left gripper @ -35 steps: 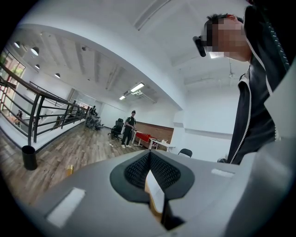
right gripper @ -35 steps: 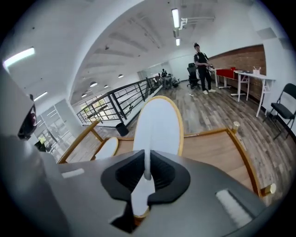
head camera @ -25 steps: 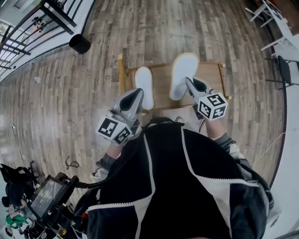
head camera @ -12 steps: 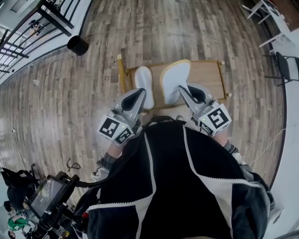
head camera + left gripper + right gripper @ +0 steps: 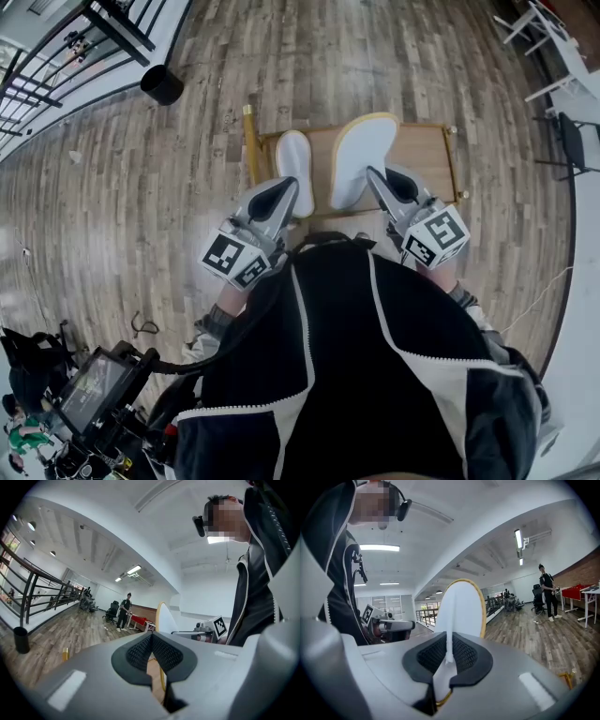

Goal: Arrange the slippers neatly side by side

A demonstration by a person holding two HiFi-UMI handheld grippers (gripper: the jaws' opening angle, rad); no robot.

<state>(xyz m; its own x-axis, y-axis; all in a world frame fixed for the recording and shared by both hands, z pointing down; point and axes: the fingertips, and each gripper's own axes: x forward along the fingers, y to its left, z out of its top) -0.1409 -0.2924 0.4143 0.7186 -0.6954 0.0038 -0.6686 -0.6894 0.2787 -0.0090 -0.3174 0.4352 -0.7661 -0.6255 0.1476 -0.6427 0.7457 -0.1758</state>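
The right slipper (image 5: 361, 159), white with a yellow rim, is gripped at its near end by the right tool (image 5: 378, 178). In the right gripper view the slipper (image 5: 459, 609) is seen standing on edge, with its thin white edge pinched between the dark ribbed pads of that tool (image 5: 449, 658). Whether its far end touches the tabletop (image 5: 422, 155) cannot be told. The left slipper (image 5: 294, 167), plain white, is laid flat on the left part of the same wooden tabletop. A strip of bare wood is seen between the two slippers, and both toes are pointed away from the person.

The left tool (image 5: 284, 190) is held over the near end of the left slipper. In the left gripper view its jaws (image 5: 151, 641) are seen closed pad to pad, with nothing white caught between them. Only a sliver of wood is visible through the gap below the pads. The raised right slipper (image 5: 165, 618) is seen beyond it.

The low tabletop is carried on a yellow leg (image 5: 250, 141) at its left corner and is set on a wooden plank floor (image 5: 141, 206). A black bin (image 5: 161, 84) is placed well apart, at the upper left. A standing person (image 5: 547, 592) is seen far off in the room.
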